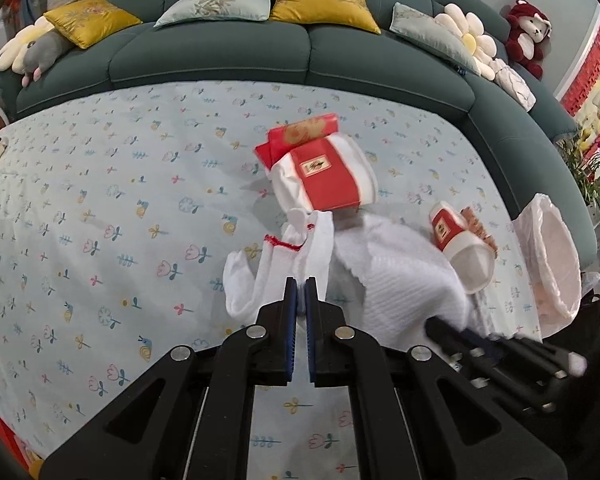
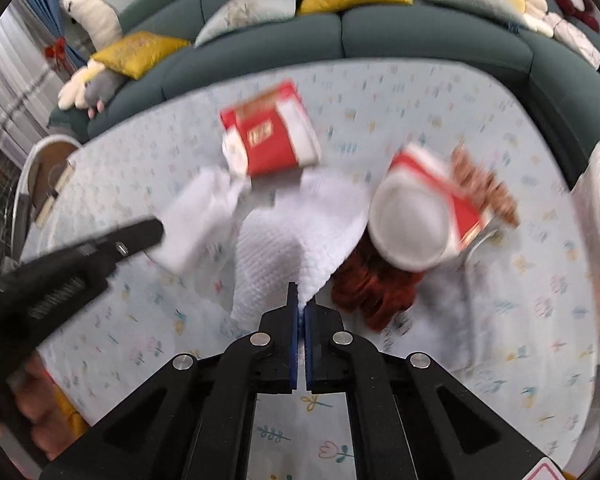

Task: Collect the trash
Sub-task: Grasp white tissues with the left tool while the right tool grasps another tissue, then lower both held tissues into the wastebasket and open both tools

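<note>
The white textured paper towel point(image 1: 396, 276) lies crumpled near the middle of the round table covered in a pale blue floral-print cloth point(image 1: 100, 208). It is draped in folds, one corner raised. The right gripper point(image 2: 302, 302) is pressed together, pinching that raised corner between its blue-padded fingers point(image 2: 295, 320). The left gripper point(image 1: 301, 286) is likewise closed, pinching a thin white plastic bag with a red drawstring point(image 1: 276, 268) that touches the towel's left edge.

Surrounding items: a large red-and-white paper cup point(image 1: 332, 176) lies on its side just beyond the towel, with a flat red packet point(image 1: 300, 132) behind it. A smaller red-and-white paper cup point(image 1: 464, 244), also tipped over, rests against the towel's right side, brown crumpled material point(image 2: 484, 184) beside it. A rust-red crumpled item point(image 2: 376, 288) lies under that cup's mouth, visible in the right wrist view. A white plastic-lined bin point(image 1: 556, 256) stands at the table's right edge. A dark green curved sofa point(image 1: 220, 52) with cushions backs the table.
</note>
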Available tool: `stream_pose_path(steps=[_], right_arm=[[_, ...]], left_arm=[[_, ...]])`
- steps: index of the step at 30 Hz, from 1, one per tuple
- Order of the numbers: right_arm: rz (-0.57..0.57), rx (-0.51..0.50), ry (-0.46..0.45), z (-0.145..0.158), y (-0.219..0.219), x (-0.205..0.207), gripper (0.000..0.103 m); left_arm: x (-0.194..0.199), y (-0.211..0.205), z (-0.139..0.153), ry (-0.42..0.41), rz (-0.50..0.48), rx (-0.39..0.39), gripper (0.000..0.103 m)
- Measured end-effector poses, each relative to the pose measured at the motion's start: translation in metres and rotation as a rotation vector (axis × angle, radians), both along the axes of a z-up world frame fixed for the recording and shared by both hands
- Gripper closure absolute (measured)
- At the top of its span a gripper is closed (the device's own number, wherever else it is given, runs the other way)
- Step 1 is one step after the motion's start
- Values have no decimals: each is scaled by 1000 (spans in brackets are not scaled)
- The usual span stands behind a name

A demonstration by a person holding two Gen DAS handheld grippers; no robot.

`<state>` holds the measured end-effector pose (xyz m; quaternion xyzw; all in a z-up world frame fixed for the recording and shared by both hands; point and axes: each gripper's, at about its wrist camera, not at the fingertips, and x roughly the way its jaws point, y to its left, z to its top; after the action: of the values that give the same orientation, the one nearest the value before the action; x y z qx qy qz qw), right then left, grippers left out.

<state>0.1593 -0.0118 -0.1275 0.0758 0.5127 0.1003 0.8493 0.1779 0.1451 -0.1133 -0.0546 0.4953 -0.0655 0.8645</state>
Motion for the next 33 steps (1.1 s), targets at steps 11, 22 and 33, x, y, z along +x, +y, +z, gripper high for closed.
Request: stream_pose_path(steps=[11,22,33], right_arm=[[-115,39,-171,89,-75,0,101],[-282,-14,-265,129,-188,-18,101],[-425,-63,-260,120,-299,-40,101]], left_arm=[[2,-59,53,-87,-85,-29,99],[3,-173,95,-149,-262,-51,99],[-9,-299,92,-155,-455,-38,99]])
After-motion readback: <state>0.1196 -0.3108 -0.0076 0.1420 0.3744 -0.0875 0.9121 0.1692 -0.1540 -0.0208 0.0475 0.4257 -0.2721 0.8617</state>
